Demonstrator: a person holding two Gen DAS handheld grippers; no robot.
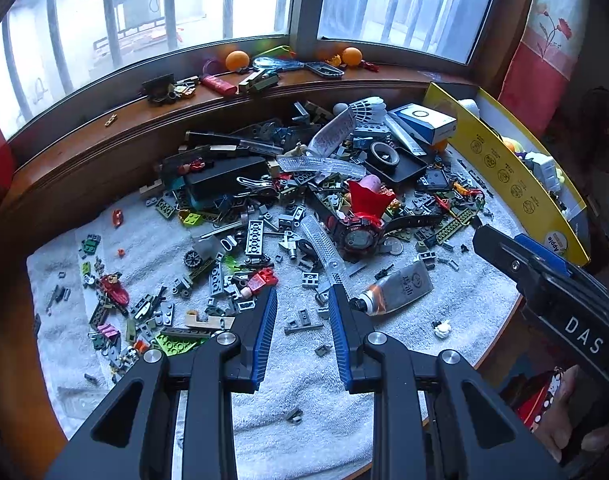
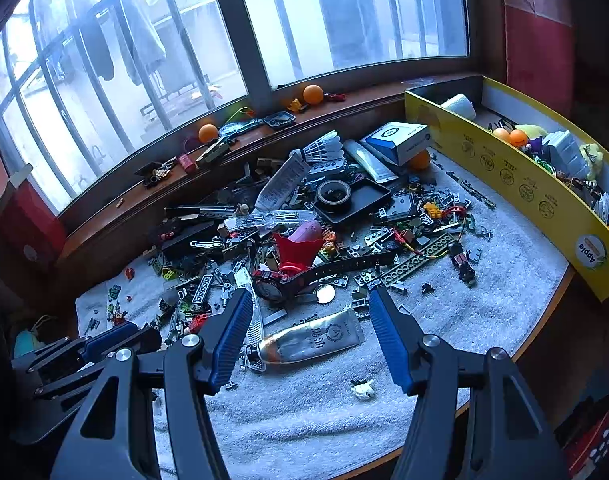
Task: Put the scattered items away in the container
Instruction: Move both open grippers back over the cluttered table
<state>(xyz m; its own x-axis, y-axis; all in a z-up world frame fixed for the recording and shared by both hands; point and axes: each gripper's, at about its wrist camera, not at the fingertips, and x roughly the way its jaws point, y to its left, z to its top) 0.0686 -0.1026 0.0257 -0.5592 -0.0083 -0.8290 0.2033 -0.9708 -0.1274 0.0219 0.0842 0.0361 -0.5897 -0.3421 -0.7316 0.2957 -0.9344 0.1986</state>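
The right claw (image 2: 310, 334) hangs with its jaws spread wide and nothing between the pads, poised just above the silver tube (image 2: 314, 338) that lies flat on the white towel (image 2: 304, 412) covering the worktop. The left claw (image 1: 302, 312) is narrowed to a partial gap, also pinching nothing, its tips hovering over bare towel at the near edge of the scattered bricks (image 1: 224, 276), with the tube's cap end just beside its right finger. The tube looks soft and half squeezed, light, with a smooth foil skin that may slide; my guess is that a grip across the flatter middle of its body would hold better than one at the round cap or the crimped tail, and a gentle squeeze should do. Beyond it lie a red and black watch (image 2: 280, 284) with a stiff strap, a coin, a red cone and a heap of small hard bricks, which would need pinching one at a time. The yellow box (image 2: 516, 184), already holding balls and toys, stands along the right side, well apart from the tube.
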